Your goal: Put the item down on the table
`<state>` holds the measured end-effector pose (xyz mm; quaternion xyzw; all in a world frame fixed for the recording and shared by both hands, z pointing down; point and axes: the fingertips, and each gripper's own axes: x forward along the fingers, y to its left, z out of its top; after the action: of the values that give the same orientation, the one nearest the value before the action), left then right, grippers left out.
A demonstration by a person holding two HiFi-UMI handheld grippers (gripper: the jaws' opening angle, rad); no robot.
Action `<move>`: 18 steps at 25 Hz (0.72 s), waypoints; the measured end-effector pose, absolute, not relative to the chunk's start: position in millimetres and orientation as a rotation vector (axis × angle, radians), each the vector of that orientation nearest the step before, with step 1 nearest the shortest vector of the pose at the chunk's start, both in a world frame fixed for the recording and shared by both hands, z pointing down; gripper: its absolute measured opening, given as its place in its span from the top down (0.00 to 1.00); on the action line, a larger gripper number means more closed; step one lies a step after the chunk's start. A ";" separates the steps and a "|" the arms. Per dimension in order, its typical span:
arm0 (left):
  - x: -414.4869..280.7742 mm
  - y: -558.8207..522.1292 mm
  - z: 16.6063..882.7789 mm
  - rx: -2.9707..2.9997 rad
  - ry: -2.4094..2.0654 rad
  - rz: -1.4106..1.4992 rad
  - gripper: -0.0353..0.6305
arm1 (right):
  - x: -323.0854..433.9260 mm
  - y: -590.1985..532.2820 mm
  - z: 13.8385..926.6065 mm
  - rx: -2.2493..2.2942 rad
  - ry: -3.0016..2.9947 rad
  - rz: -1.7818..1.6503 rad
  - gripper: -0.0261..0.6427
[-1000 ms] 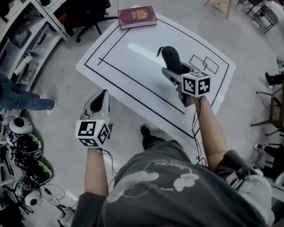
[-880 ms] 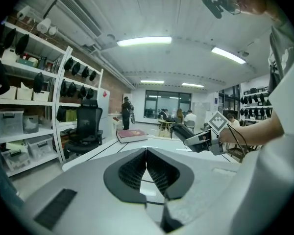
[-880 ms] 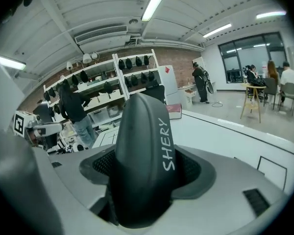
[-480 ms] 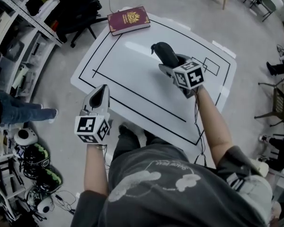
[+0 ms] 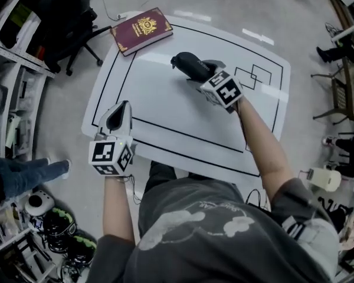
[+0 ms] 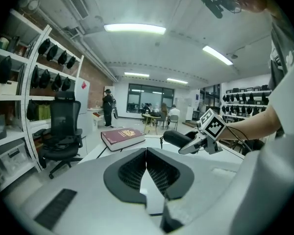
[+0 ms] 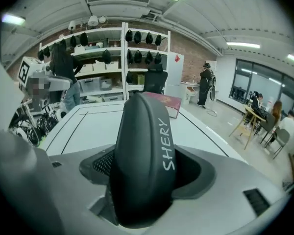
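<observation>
The right gripper [image 5: 199,71] reaches out over the middle of the white table [image 5: 165,108], towards its far edge. Its fingers are spread wide and clamped on a black case [image 5: 186,63] with "SHERY" written along its side. The case [image 7: 144,151] fills the gap between both pads and sticks well out beyond them. From the left gripper view the case [image 6: 175,138] looks held just clear of the tabletop, pointing towards the far-left corner, though I cannot be sure it is not touching.

A maroon book [image 5: 141,29] lies flat at that far-left corner, well apart from the case.

The left gripper [image 5: 119,109] sits at the table's near-left corner. Its fingers are closed, the pads [image 6: 154,173] meeting at their tips with nothing between them.
</observation>
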<state>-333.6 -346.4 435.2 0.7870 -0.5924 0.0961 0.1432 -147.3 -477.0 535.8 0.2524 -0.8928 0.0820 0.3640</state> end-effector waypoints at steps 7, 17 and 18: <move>-362.3 -396.7 452.4 2.334 -1.586 0.291 0.94 | -167.3 -503.4 555.1 0.592 -2.184 0.103 0.47; -395.8 -439.0 472.1 2.322 -1.524 0.249 0.94 | -214.0 -556.5 580.3 0.499 -2.124 0.094 0.47; -398.4 -440.9 474.1 2.317 -1.523 0.246 0.94 | -216.4 -559.7 583.2 0.491 -2.118 0.096 0.47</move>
<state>-398.4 -440.9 474.1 0.8190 -0.5385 0.0870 0.1782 -216.4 -559.7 583.2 0.1999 -0.8620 0.0391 0.4643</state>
